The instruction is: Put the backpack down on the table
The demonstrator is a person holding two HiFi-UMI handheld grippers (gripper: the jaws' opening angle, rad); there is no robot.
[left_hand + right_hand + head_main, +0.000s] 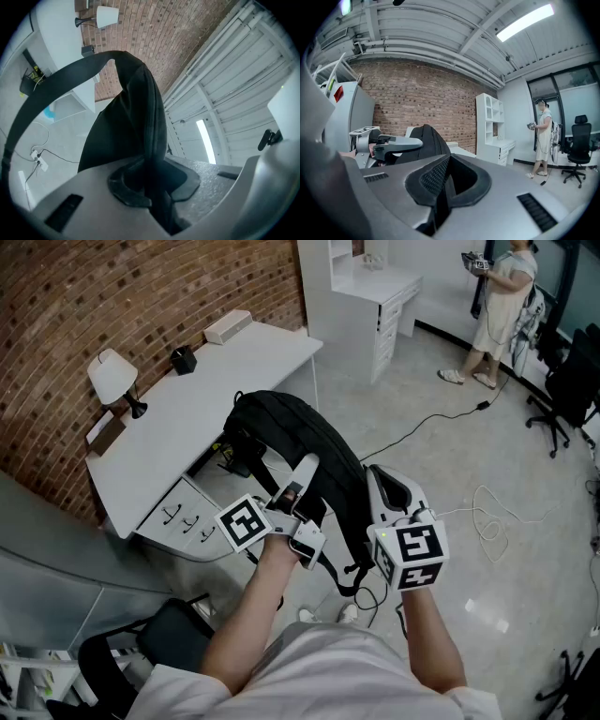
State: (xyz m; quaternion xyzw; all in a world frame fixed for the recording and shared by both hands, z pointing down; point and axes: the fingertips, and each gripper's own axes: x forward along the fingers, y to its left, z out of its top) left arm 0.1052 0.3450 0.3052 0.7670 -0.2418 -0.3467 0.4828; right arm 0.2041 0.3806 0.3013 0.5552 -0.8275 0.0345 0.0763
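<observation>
A black backpack (281,437) hangs in the air just off the front edge of the white table (178,418). My left gripper (302,486) is shut on a black strap (140,108) at the bag's top; the strap runs down between the jaws, and a second strap (51,89) loops off to the left. My right gripper (382,486) is beside the bag's right side, jaws shut together with nothing seen between them. In the right gripper view the backpack (429,140) and the left gripper (391,146) show just past my right gripper (440,187).
On the table stand a lamp (112,376), a small black box (183,360) and a white box (228,326). A drawer unit (183,517) sits under it. A white cabinet (366,296), a person (502,296), office chairs (567,381) and floor cables (487,512) lie to the right.
</observation>
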